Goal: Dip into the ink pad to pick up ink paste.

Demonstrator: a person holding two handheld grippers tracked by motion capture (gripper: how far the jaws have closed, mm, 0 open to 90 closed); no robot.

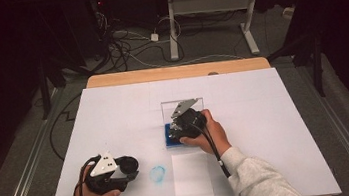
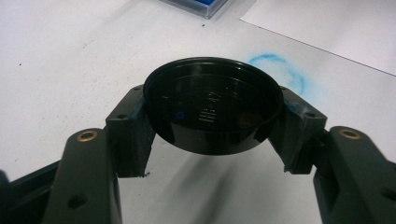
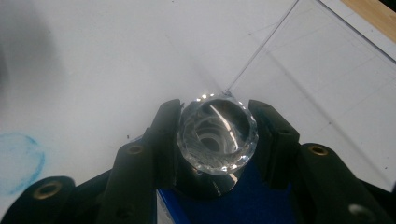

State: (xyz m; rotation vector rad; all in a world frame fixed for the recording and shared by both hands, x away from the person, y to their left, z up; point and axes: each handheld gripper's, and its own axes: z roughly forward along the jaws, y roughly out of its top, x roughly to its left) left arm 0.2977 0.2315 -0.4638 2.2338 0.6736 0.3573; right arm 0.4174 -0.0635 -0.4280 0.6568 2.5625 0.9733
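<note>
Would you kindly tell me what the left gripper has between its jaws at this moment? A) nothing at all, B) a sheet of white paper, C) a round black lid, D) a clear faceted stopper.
C: in the left gripper view, the left gripper has both jaws pressed against the rim of a round black lid, held above the white table cover; the high view shows the same.

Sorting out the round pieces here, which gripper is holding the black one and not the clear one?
The left gripper holds the black round lid; the right gripper's piece is the clear faceted one.
</note>
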